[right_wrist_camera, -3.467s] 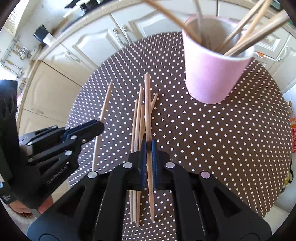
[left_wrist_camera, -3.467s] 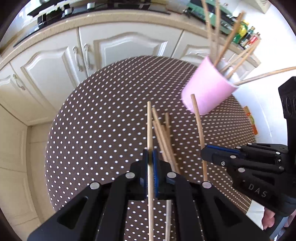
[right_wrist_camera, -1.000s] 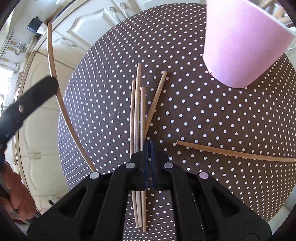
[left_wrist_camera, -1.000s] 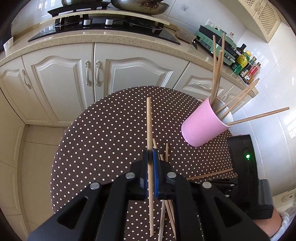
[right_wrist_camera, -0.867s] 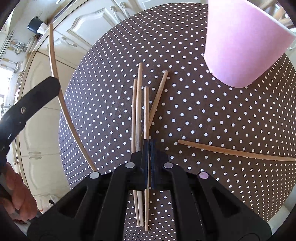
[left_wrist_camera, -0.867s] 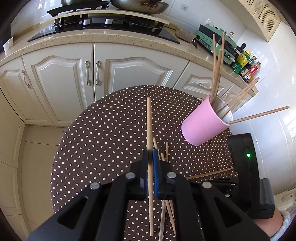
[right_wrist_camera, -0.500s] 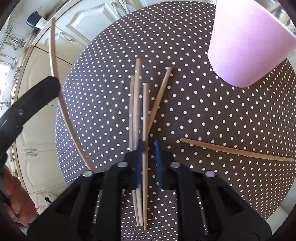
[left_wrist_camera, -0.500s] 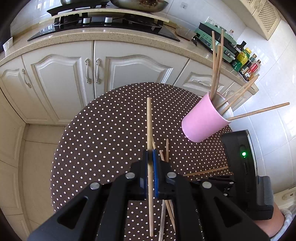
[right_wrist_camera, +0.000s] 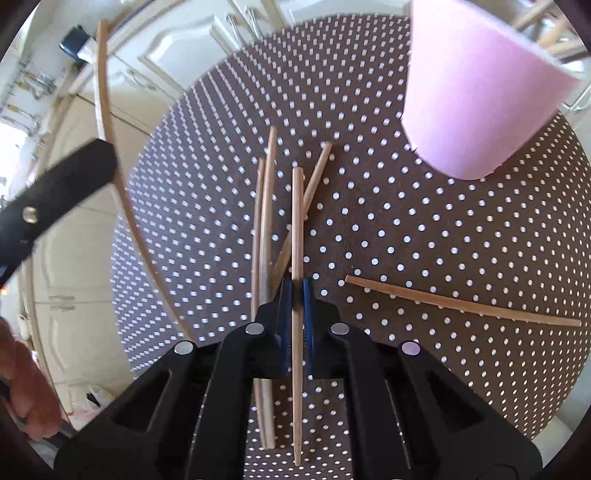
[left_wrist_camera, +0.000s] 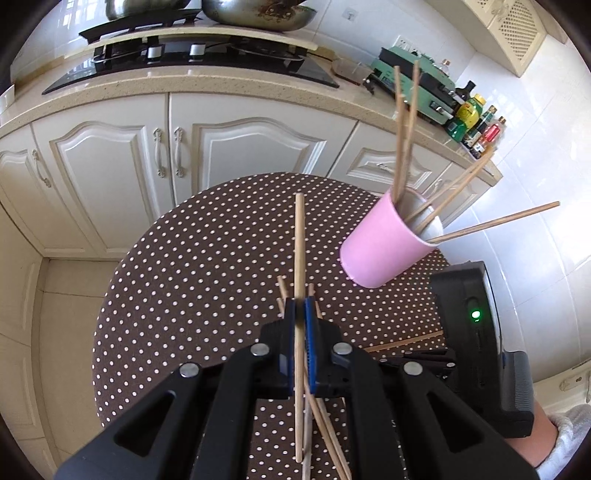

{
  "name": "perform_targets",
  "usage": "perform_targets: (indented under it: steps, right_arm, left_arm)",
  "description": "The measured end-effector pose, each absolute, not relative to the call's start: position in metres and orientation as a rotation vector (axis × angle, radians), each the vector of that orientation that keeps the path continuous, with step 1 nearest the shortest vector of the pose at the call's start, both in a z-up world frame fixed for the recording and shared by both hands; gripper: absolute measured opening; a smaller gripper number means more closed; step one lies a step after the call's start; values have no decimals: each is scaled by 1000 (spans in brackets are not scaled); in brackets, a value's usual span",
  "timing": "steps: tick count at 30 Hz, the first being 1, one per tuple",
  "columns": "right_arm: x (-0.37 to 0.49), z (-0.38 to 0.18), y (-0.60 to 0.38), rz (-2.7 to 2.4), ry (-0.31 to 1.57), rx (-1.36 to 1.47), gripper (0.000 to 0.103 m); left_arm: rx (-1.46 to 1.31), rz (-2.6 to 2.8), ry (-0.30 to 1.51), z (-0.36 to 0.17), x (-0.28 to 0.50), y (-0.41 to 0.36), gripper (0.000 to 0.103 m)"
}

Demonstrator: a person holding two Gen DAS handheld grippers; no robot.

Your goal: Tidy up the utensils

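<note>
The right gripper (right_wrist_camera: 296, 295) had just closed on a chopstick (right_wrist_camera: 296, 229) from the table (right_wrist_camera: 443, 236) pile; the left gripper (left_wrist_camera: 300, 314) still pinched its own stick (left_wrist_camera: 299, 251); both looked ready for the pink cup (left_wrist_camera: 384, 247).

White cabinets (left_wrist_camera: 229, 147) run under a counter with a black hob (left_wrist_camera: 192, 55), a wok (left_wrist_camera: 255, 14), a green appliance (left_wrist_camera: 410, 79) and bottles (left_wrist_camera: 476, 122).

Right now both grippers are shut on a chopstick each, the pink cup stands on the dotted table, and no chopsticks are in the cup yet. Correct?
Not quite. The pink cup already holds several chopsticks, as the left wrist view shows. The rest stands: left gripper and right gripper each clamp a chopstick, and the cup is on the dotted table.
</note>
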State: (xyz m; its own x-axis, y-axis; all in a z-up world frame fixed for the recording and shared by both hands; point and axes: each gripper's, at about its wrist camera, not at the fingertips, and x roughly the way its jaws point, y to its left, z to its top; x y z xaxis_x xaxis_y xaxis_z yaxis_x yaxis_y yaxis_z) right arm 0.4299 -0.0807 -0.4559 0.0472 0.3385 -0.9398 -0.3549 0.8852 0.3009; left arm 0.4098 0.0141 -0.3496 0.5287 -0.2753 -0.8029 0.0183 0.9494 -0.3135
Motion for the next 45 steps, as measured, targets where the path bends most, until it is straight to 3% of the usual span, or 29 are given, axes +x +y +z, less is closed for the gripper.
perform_targets:
  steps: [20, 33, 45]
  right_arm:
    - [423, -309, -184, 485, 1009, 210, 6]
    - [441, -291, -197, 474, 942, 216, 6]
    - [461, -244, -206, 412, 670, 262, 6]
  left_arm:
    - [-203, -413, 838, -276, 415, -68, 5]
    - [-211, -403, 824, -271, 429, -70, 5]
    - [-210, -412, 714, -229, 438, -63, 5]
